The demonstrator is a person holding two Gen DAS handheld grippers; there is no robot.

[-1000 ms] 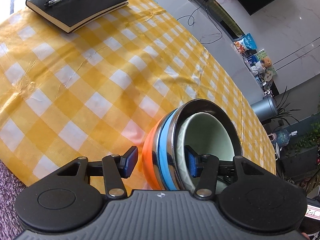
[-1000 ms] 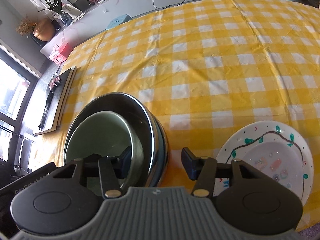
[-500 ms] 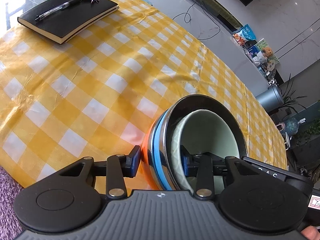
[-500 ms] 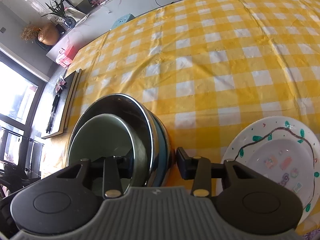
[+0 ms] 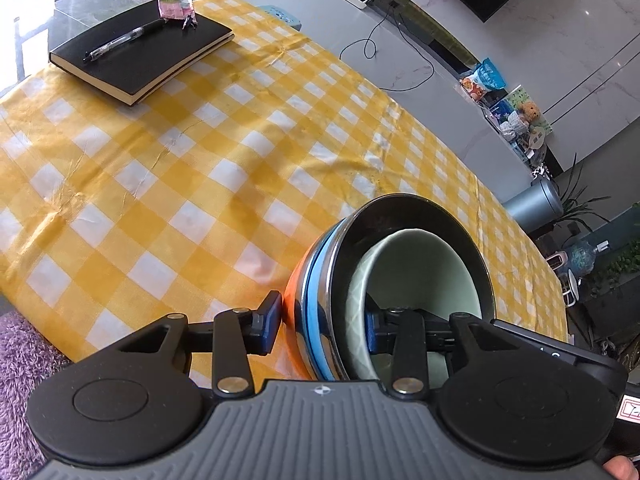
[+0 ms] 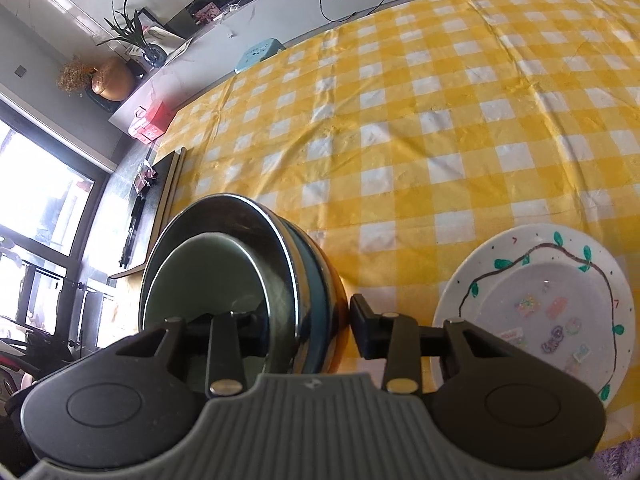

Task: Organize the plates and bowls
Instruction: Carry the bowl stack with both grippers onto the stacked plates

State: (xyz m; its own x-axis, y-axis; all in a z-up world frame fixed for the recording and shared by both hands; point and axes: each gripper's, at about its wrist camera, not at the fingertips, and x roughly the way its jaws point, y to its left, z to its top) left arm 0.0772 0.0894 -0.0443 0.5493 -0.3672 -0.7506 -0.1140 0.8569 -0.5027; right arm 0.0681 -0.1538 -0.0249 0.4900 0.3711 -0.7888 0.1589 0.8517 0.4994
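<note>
Gripping the nested bowl stack (image 5: 320,320) from both sides: left gripper (image 5: 320,324) has one finger on the orange outer wall, the other inside against the pale green bowl (image 5: 416,276), jaws pinching the stacked walls. Right gripper (image 6: 308,324) does likewise, one finger inside the bowls, one on the dark outer wall, jaws clamped on the rims. Stack looks tipped in both views; whether its base touches the checked tablecloth (image 5: 160,184) can't be told, grippers cover the bottom edge. Blue band (image 5: 314,292) and steel bowl (image 5: 420,216) show only as rims; how many bowls total is unclear. Painted plate (image 6: 536,312) lies just right of the stack, near edge cut off by the gripper body. Black notebook (image 5: 140,52) w/ pen (image 5: 120,42) sits well beyond the stack at the cloth's far corner.
</note>
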